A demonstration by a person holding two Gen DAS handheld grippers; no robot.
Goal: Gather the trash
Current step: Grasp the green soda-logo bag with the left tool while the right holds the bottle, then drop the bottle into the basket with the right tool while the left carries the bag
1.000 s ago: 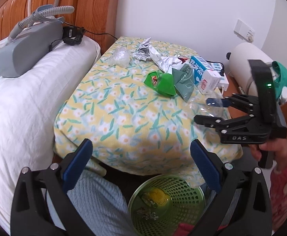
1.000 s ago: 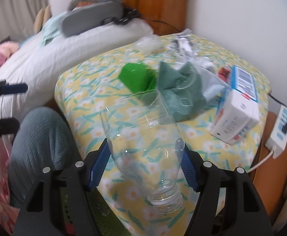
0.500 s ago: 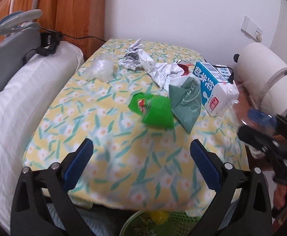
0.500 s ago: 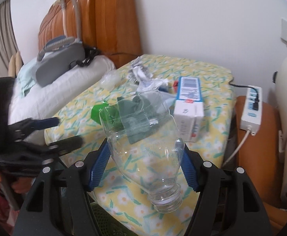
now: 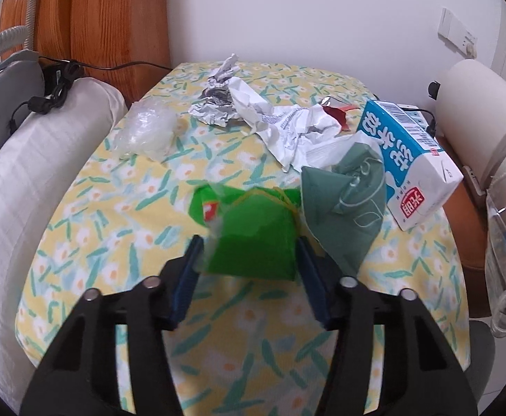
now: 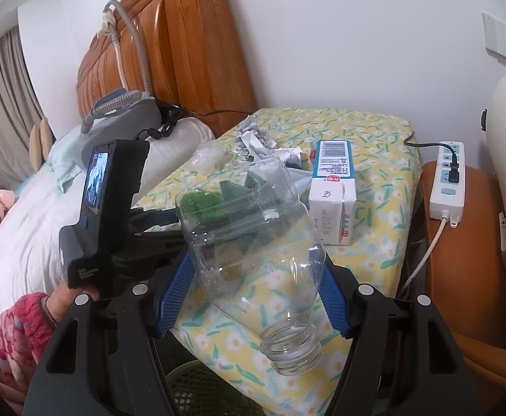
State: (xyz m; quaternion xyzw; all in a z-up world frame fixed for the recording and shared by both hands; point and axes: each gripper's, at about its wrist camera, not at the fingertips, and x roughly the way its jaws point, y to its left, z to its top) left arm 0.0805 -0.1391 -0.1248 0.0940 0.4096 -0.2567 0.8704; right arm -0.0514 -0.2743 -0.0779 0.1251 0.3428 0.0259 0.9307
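Two grippers work over a small table (image 5: 121, 228) draped in a yellow floral cloth beside a bed. From the left wrist view, the left gripper (image 5: 249, 260) has its blue-padded fingers (image 5: 187, 277) on either side of a bright green wrapper (image 5: 253, 242) lying on the cloth; the pads stand close at its edges, but whether they actually press it I cannot tell. Just right of the wrapper lies a dark green bag (image 5: 346, 204), touching a blue-and-white milk carton (image 5: 412, 163) tipped on its side. Behind them sit crumpled white paper (image 5: 287, 128) and, to the left, a wad of clear plastic film (image 5: 145, 128). In the right wrist view, the right gripper (image 6: 256, 291) is clamped on a clear plastic bottle (image 6: 253, 239), held above the table's near edge with its uncapped neck pointing down and toward the camera. Below it, the rim of a green mesh basket (image 6: 197, 388) shows on the floor. A white power strip (image 6: 448, 180) rests on an orange-brown surface to the table's right.
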